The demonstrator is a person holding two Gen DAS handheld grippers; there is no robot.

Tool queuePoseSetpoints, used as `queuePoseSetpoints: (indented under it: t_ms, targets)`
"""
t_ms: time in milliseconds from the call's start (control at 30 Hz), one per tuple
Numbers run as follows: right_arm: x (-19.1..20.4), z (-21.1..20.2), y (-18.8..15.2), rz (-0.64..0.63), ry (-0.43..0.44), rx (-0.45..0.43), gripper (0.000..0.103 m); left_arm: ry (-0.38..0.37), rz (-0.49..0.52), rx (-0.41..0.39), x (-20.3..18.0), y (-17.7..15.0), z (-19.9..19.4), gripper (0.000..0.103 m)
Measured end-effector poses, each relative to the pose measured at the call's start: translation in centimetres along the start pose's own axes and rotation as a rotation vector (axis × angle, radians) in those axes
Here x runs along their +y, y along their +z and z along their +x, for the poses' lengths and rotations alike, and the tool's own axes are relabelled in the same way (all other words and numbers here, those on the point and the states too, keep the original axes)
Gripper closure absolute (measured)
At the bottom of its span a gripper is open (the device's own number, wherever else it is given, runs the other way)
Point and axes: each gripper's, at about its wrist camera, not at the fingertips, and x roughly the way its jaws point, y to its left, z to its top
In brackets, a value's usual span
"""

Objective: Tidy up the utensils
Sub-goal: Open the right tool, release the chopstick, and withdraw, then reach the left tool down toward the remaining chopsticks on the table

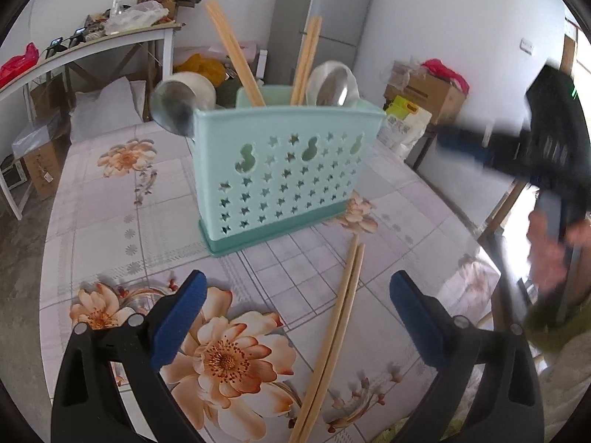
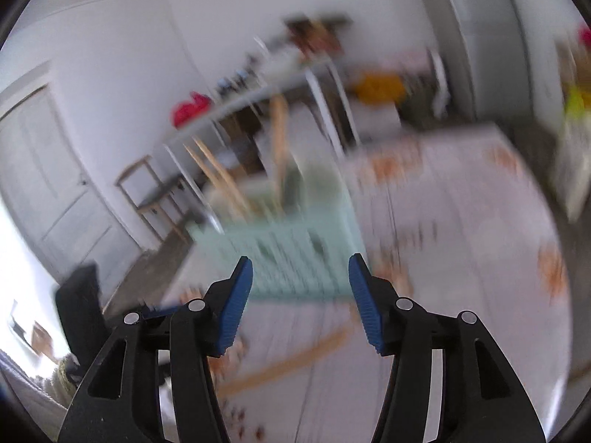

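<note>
A mint-green utensil holder (image 1: 284,177) with star cut-outs stands on the floral tablecloth (image 1: 110,229). Chopsticks (image 1: 236,55) and two metal spoons (image 1: 173,109) stick out of its top. A loose pair of chopsticks (image 1: 332,336) lies on the cloth in front of the holder, between the fingers of my left gripper (image 1: 297,288), which is open and empty. In the left wrist view my right gripper (image 1: 461,144) is a blur at the right, held by a hand (image 1: 550,258). The right wrist view is blurred: my right gripper (image 2: 301,271) is open and empty, facing the holder (image 2: 291,254), with the loose chopsticks (image 2: 288,365) below.
A white desk (image 1: 92,48) with clutter stands at the back left, a grey fridge (image 1: 325,18) behind the holder, and cardboard boxes (image 1: 424,96) with bags at the back right. The table's right edge (image 1: 480,247) lies near the hand.
</note>
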Motion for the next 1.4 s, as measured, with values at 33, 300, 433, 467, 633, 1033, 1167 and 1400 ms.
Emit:
queuePoseSetpoints:
  t_ms: [33,300,433,467,633,1033,1167,1400]
  targets:
    - [-0.5,1.0,-1.3,0.030,-0.032,0.055,0.051,0.004,0.006,0.007,-0.1,-0.1,0.2,0.012]
    - [-1.2,4.5,-6.7,0.127,-0.101,0.235,0.052,0.045,0.063,0.148,-1.0,-1.8,3.2,0.042]
    - [-1.0,4.4,-6.4,0.118,-0.098,0.226,0.052,0.057,0.083,0.215,-1.4,-2.8,4.5,0.060]
    - [-1.0,4.4,-6.3,0.119,-0.096,0.225,0.052,0.059,0.088,0.222,-1.5,-2.9,4.7,0.065]
    - [-1.9,4.8,-6.5,0.139,-0.090,0.233,0.051,0.094,0.125,0.238,-2.1,-3.4,5.4,0.078]
    - [-1.7,5.1,-6.7,0.135,-0.071,0.247,0.051,0.103,0.144,0.253,-2.4,-3.1,5.6,0.083]
    - [-1.7,5.2,-6.8,0.136,-0.068,0.248,0.051,0.081,0.151,0.237,-2.8,-2.8,5.1,0.083]
    - [-1.5,5.3,-6.8,0.134,-0.062,0.255,0.051,0.093,0.198,0.269,-3.5,-3.4,5.9,0.083]
